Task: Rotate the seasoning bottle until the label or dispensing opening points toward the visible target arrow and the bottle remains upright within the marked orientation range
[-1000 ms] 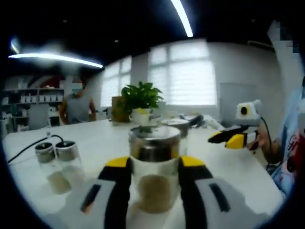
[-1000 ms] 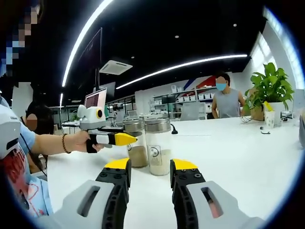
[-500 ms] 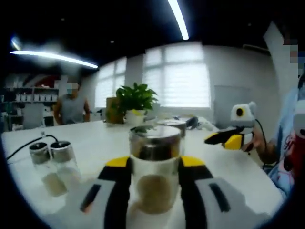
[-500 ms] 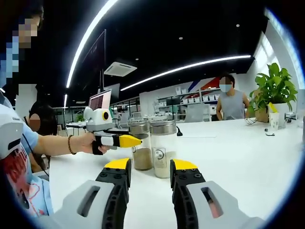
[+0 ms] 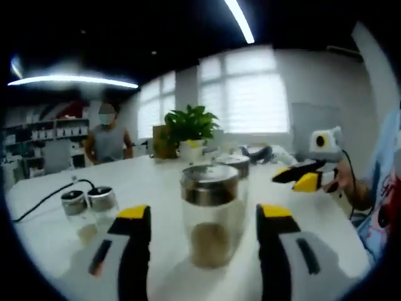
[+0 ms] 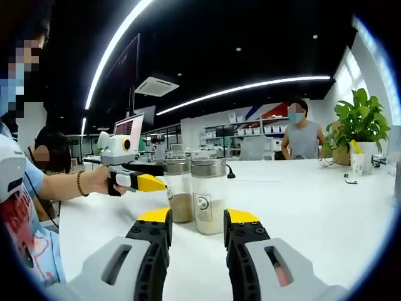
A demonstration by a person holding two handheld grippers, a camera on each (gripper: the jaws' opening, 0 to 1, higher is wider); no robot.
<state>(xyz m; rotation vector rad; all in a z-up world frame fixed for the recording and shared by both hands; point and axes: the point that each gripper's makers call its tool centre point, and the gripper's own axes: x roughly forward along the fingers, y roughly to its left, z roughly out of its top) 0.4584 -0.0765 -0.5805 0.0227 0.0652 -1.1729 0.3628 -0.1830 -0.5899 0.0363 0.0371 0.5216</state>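
Half a second earlier the left gripper pinched the steel-capped glass seasoning bottle; now its yellow-tipped jaws stand spread, clear of the glass on both sides. At lower left of the left gripper view, two small lidded glass shakers sit on the white table. The bottle stands upright at centre, between the jaws. No target arrow is discernible, so its facing should be checked before regripping low and square. The right gripper hangs empty, jaws slightly parted.
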